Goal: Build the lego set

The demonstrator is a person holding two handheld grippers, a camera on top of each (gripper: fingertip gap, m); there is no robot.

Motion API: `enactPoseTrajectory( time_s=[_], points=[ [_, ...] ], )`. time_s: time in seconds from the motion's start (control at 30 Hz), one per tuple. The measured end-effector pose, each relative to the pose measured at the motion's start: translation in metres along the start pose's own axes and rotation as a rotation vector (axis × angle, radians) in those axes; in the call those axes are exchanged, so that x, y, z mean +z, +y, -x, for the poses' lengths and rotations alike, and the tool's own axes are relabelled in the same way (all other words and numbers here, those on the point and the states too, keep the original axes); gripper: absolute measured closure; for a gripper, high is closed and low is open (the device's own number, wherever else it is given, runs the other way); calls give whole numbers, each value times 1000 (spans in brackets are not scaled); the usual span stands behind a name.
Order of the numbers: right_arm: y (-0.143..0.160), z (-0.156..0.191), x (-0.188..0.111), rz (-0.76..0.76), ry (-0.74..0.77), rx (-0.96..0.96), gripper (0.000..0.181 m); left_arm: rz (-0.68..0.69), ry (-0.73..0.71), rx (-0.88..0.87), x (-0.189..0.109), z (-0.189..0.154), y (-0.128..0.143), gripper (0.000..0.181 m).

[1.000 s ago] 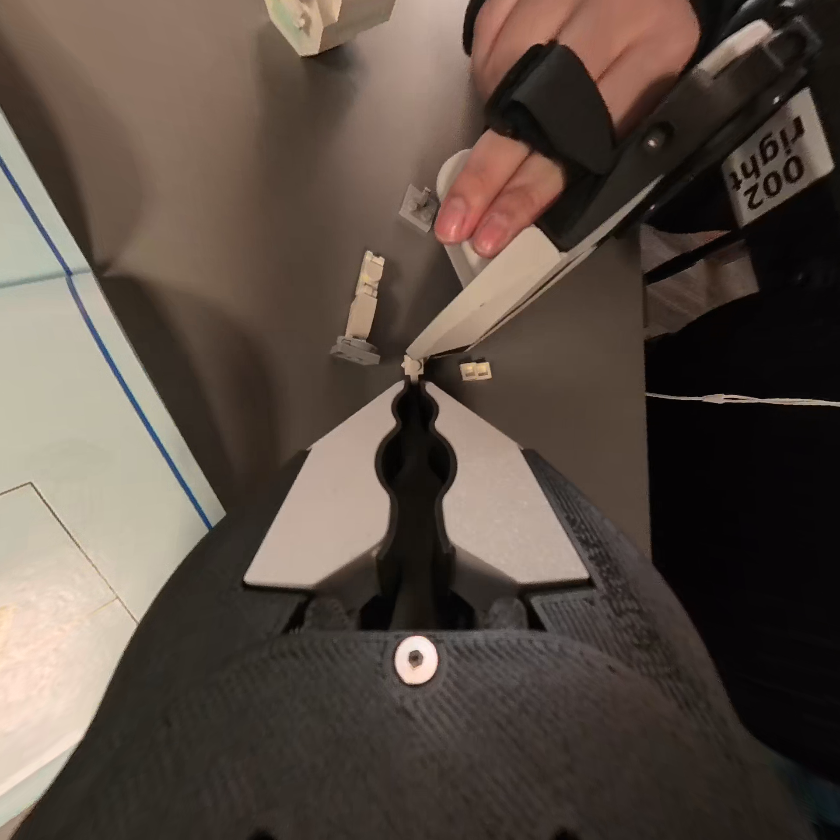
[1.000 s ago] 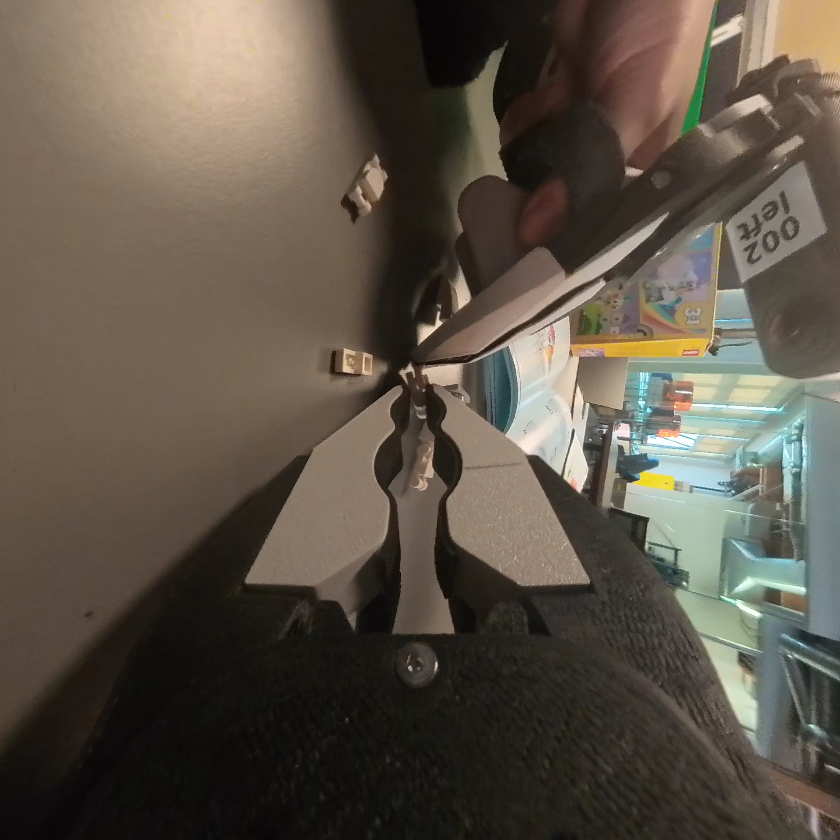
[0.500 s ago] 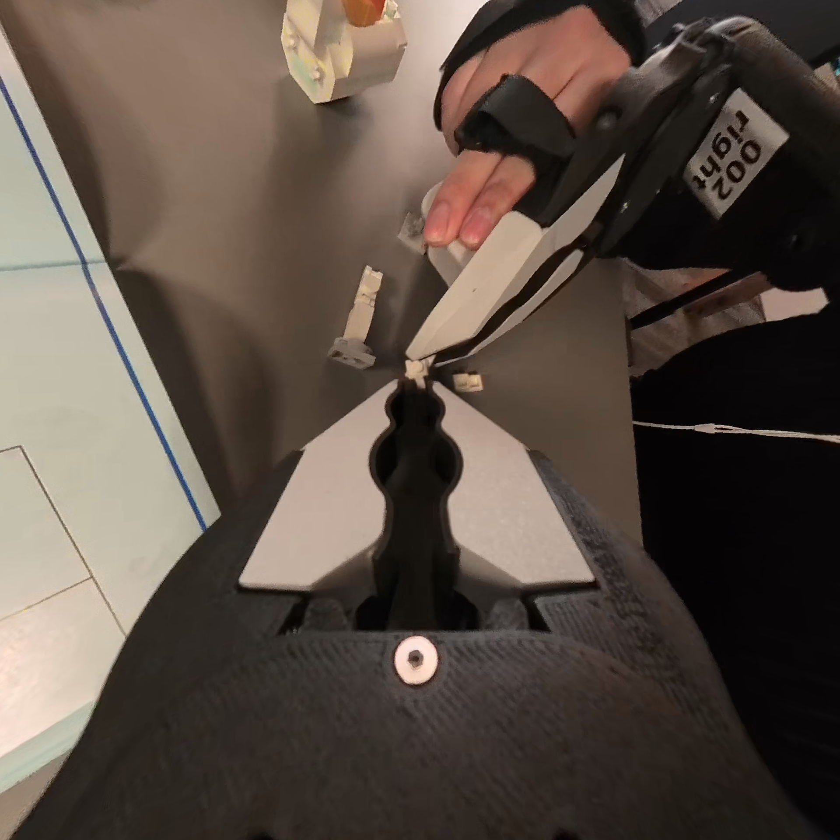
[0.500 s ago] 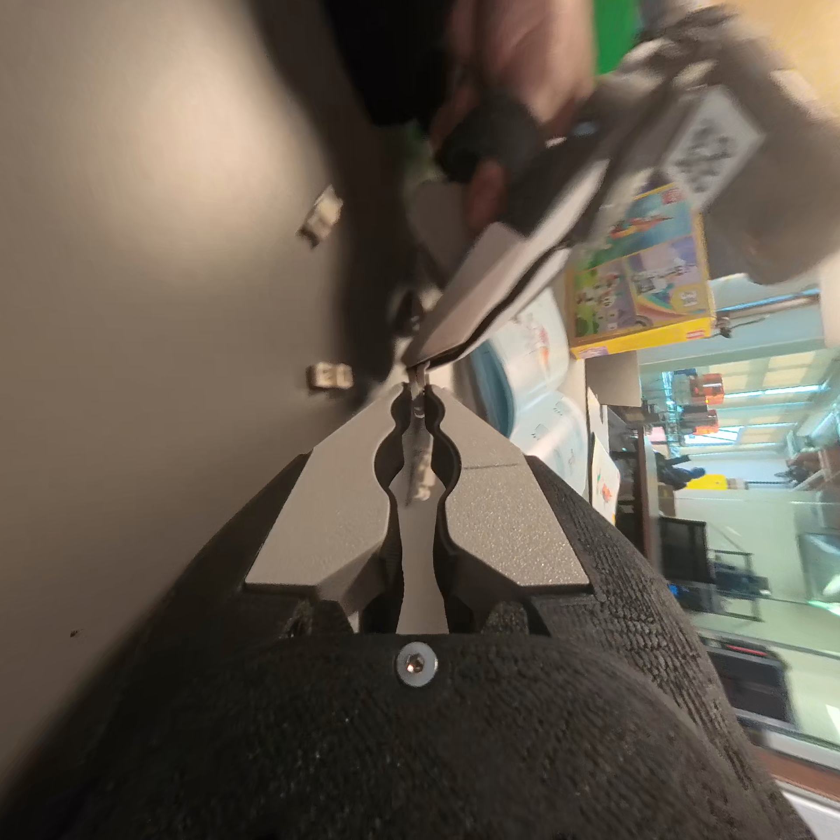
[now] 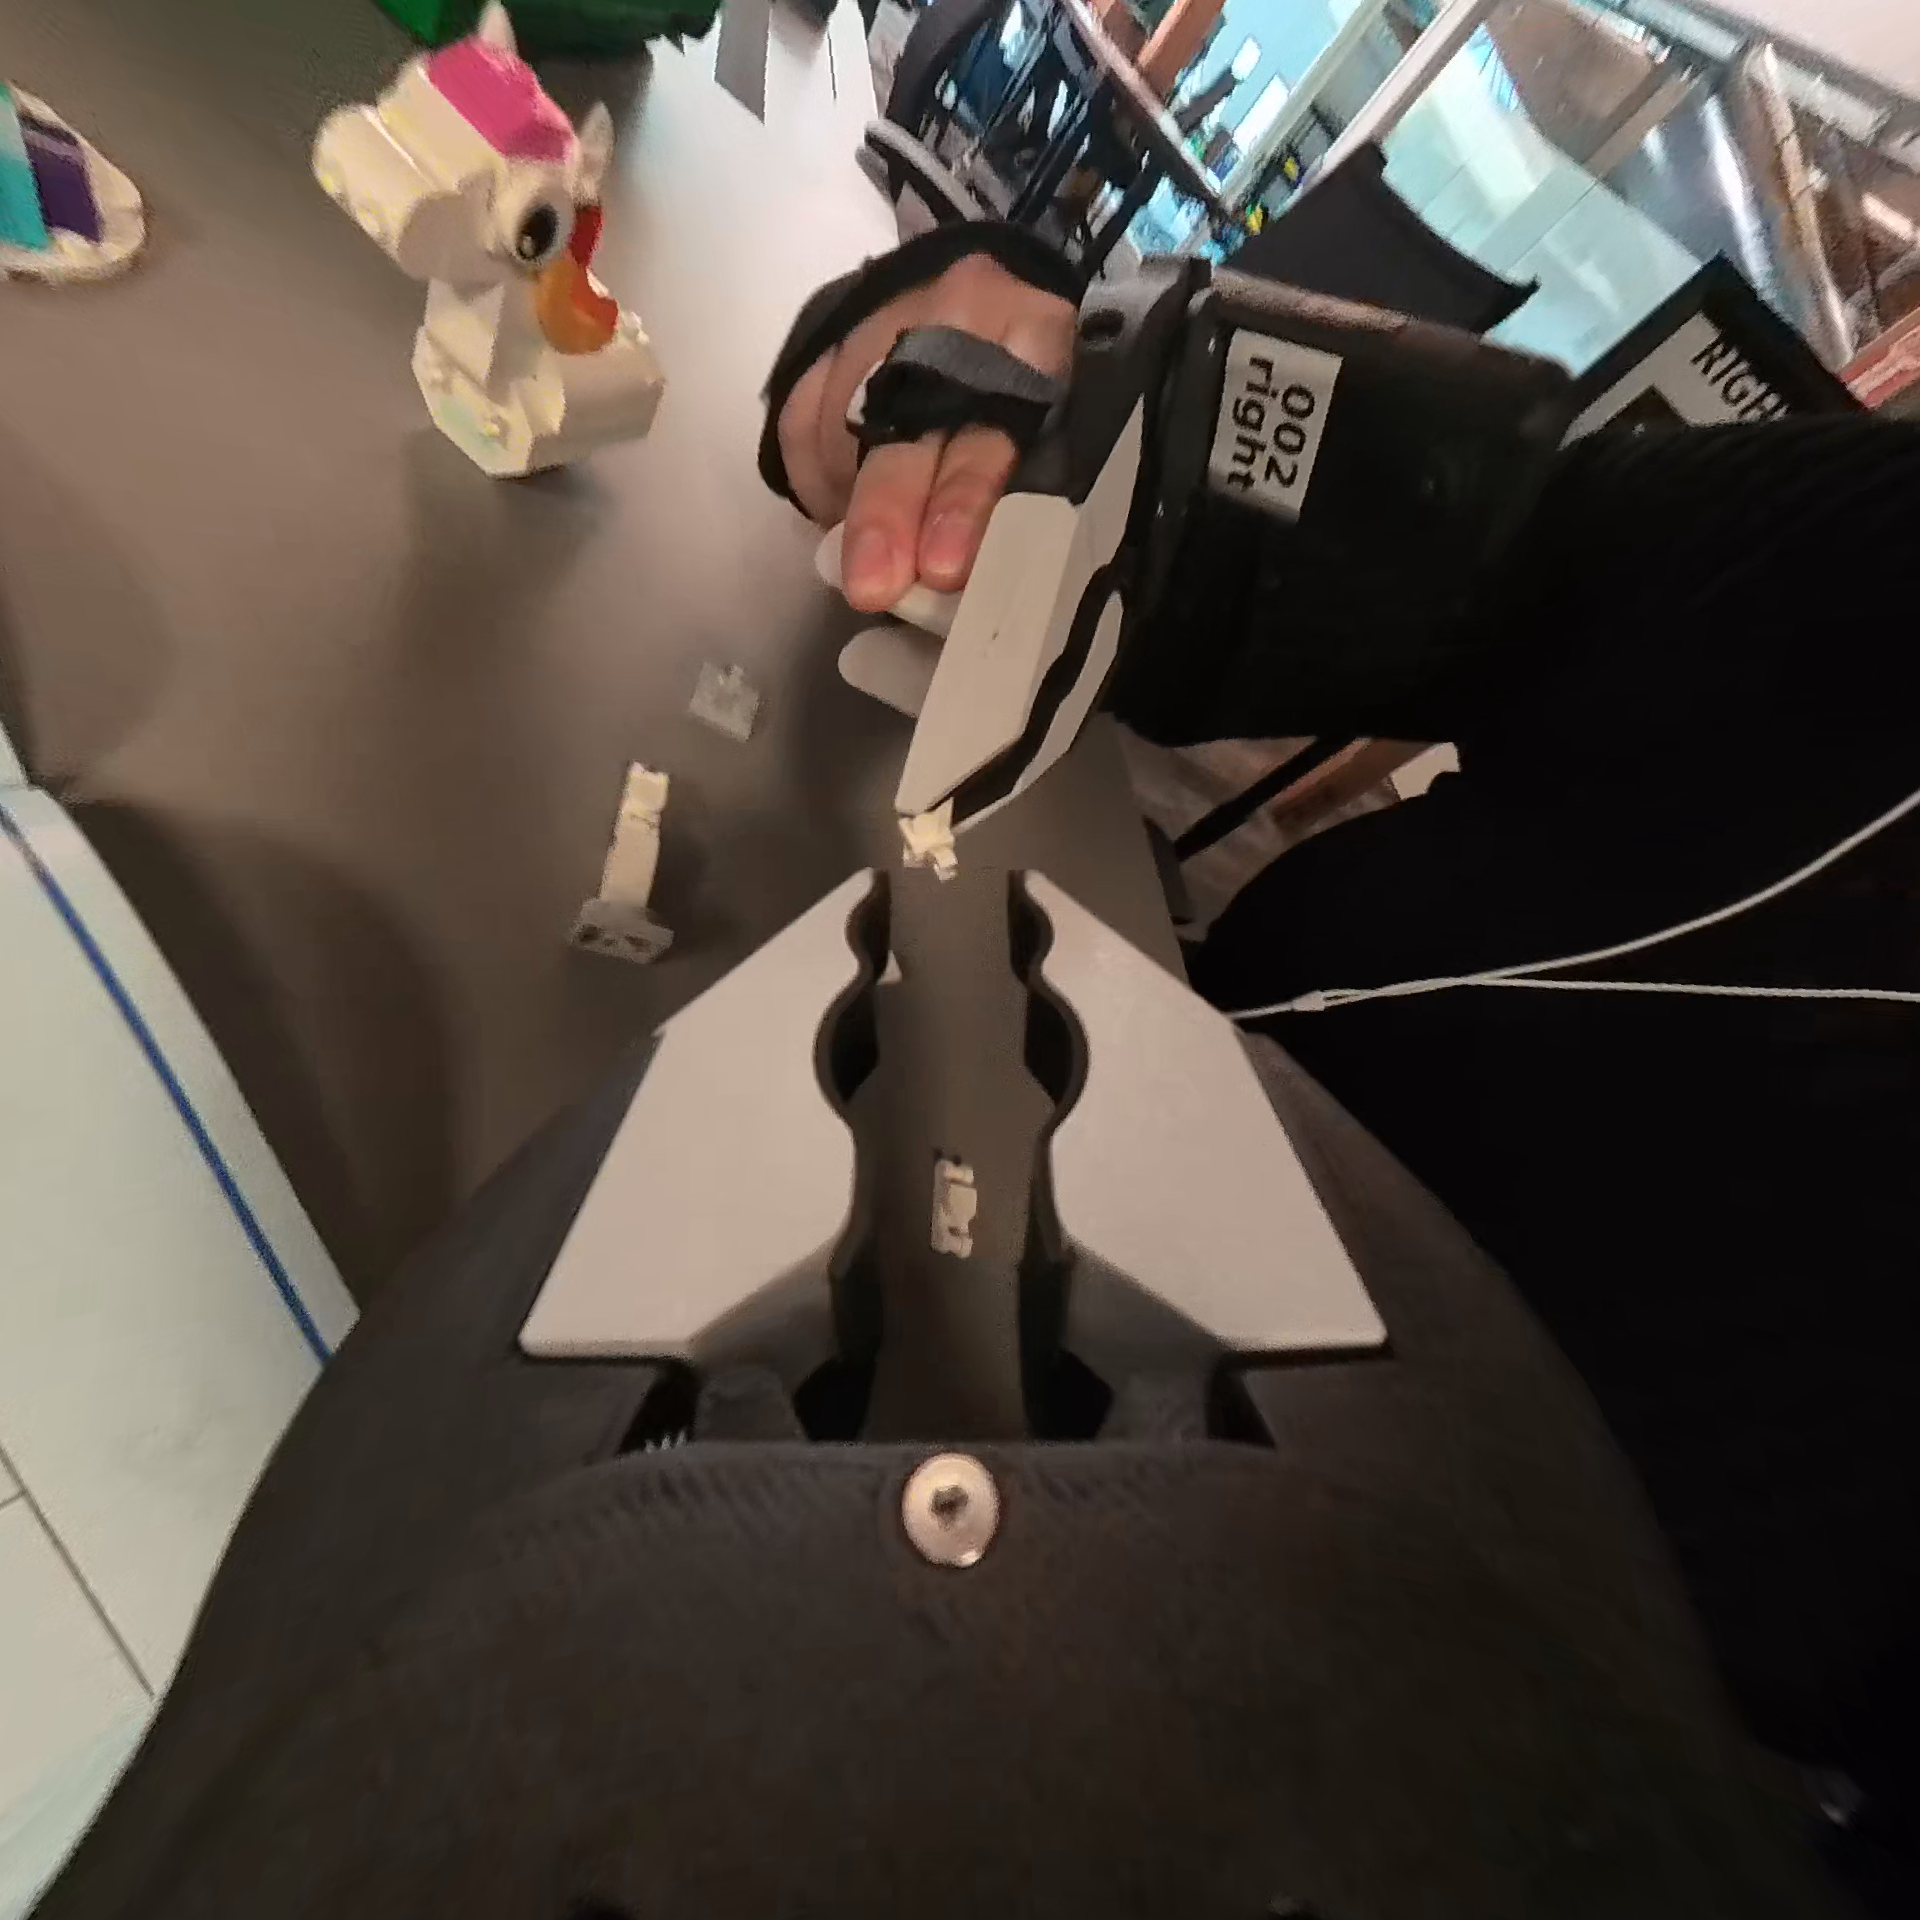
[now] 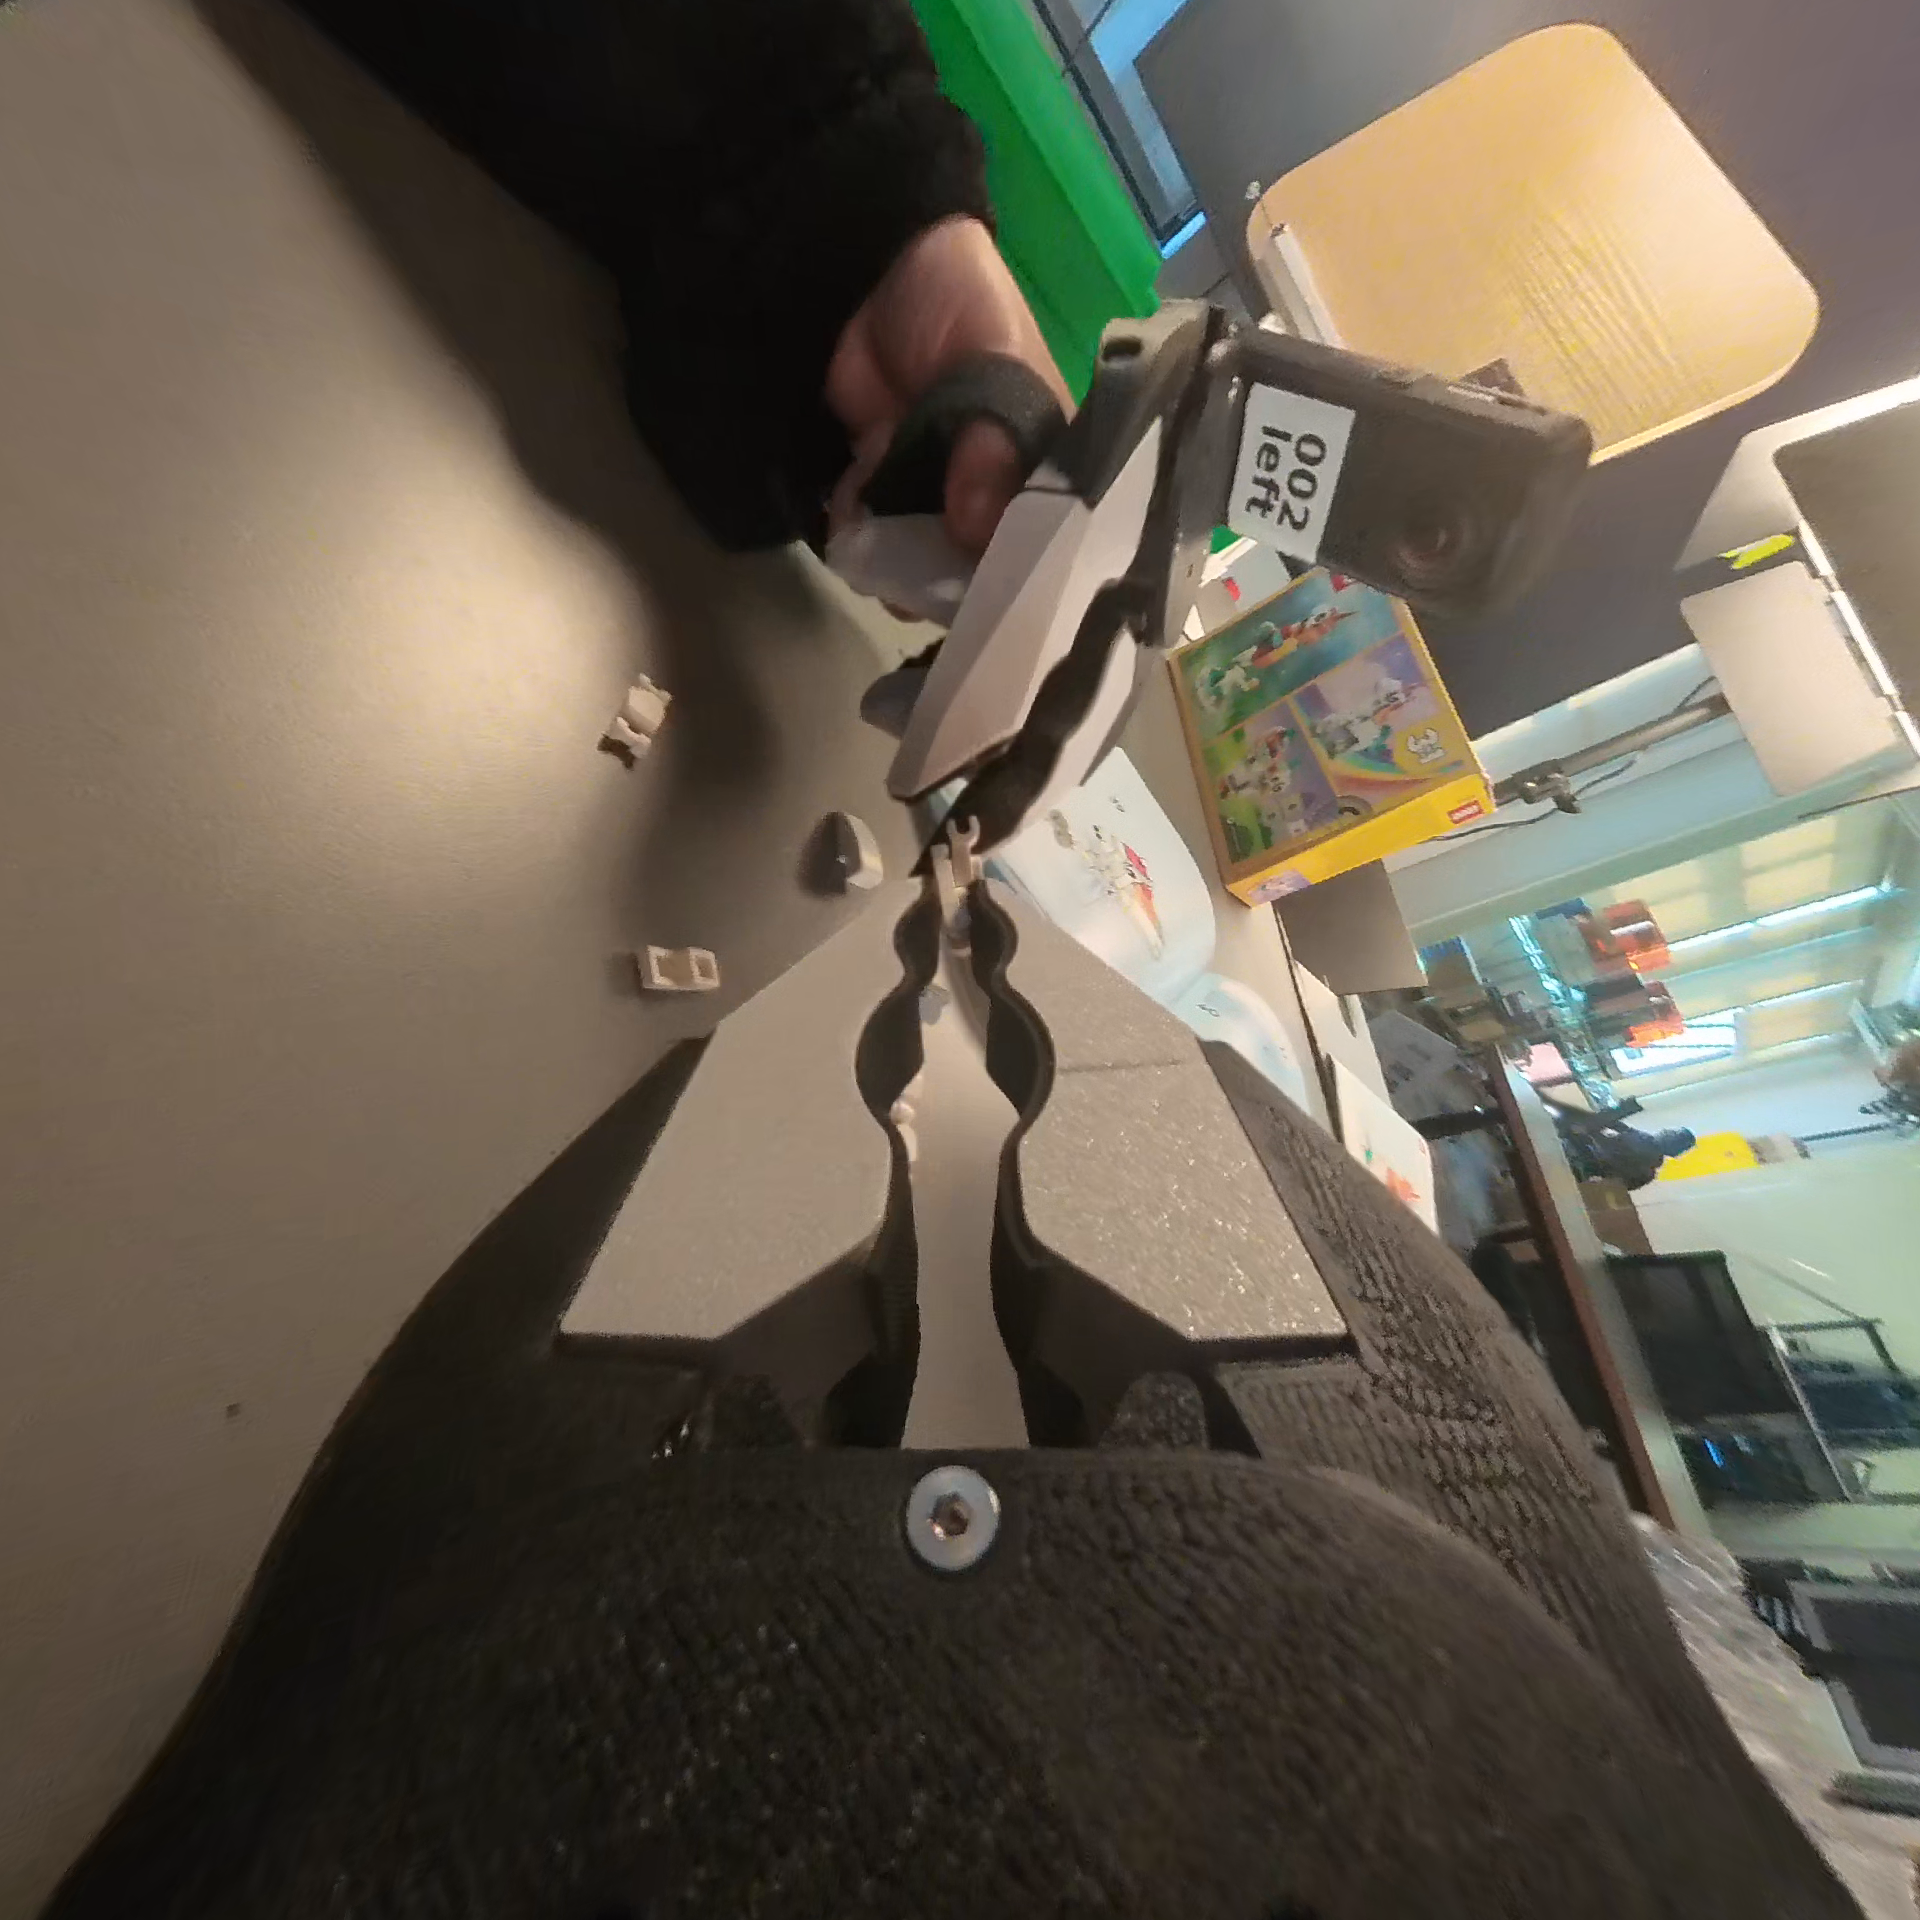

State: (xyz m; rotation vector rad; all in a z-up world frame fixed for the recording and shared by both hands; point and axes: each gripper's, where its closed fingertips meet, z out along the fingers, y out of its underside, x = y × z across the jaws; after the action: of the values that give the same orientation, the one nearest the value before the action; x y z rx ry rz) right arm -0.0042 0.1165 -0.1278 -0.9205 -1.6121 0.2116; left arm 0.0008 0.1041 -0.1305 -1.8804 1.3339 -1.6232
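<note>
My right gripper (image 6: pixel 951 906) is shut on a small white lego piece (image 6: pixel 956 857) that pokes out past its tips. It also shows in the left wrist view (image 5: pixel 925 808), coming in from the upper right with the piece (image 5: pixel 928 837) at its tip. My left gripper (image 5: pixel 948 883) is open and empty, its tips just below that piece and apart from it. In the right wrist view the left gripper (image 6: pixel 920 781) sits just above the held piece. A small white plate (image 5: pixel 954 1216) lies on the table between my left fingers.
On the dark table (image 5: pixel 312 623) lie a white leg piece on a grey base (image 5: pixel 629 883), a small grey piece (image 5: pixel 724 696) and a white bird figure (image 5: pixel 499 301). A booklet (image 5: pixel 104 1143) lies left. The right wrist view shows loose pieces (image 6: pixel 675 968) and a lego box (image 6: pixel 1330 738). Only a small space, under 4 cm, lies between the two pairs of fingers. The small white plate (image 5: pixel 954 1216) is about 8 cm from both grippers' fingertips. It is also in sight in the right wrist view (image 6: pixel 645 707).
My left gripper has opened and let go of the small white piece, which stays in the shut right gripper. Both views have tilted up and show more of the room.
</note>
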Motion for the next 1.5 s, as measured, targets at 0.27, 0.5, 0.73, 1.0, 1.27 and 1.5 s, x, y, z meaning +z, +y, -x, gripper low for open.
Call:
enactPoseTrajectory(
  time_s=[0.27,0.5,0.73,1.0,1.27,1.5],
  points=[
    [4,-9,-3,37,54,-45,177,-78,-81,96,-7,5,-14,180],
    [2,-14,-5,39,90,-69,177,-127,-67,65,-8,5,-20,173],
    [0,-14,-8,27,95,-79,177,-122,-80,140,-7,0,-21,181],
    [-4,-11,-11,-8,78,-91,178,-114,-38,143,-4,-5,-19,181],
    [6,-17,-7,74,138,-153,178,-184,-86,120,-8,-1,-30,164],
    [6,-18,-6,86,152,-174,177,-123,-193,163,-3,8,-24,170]
  ],
)
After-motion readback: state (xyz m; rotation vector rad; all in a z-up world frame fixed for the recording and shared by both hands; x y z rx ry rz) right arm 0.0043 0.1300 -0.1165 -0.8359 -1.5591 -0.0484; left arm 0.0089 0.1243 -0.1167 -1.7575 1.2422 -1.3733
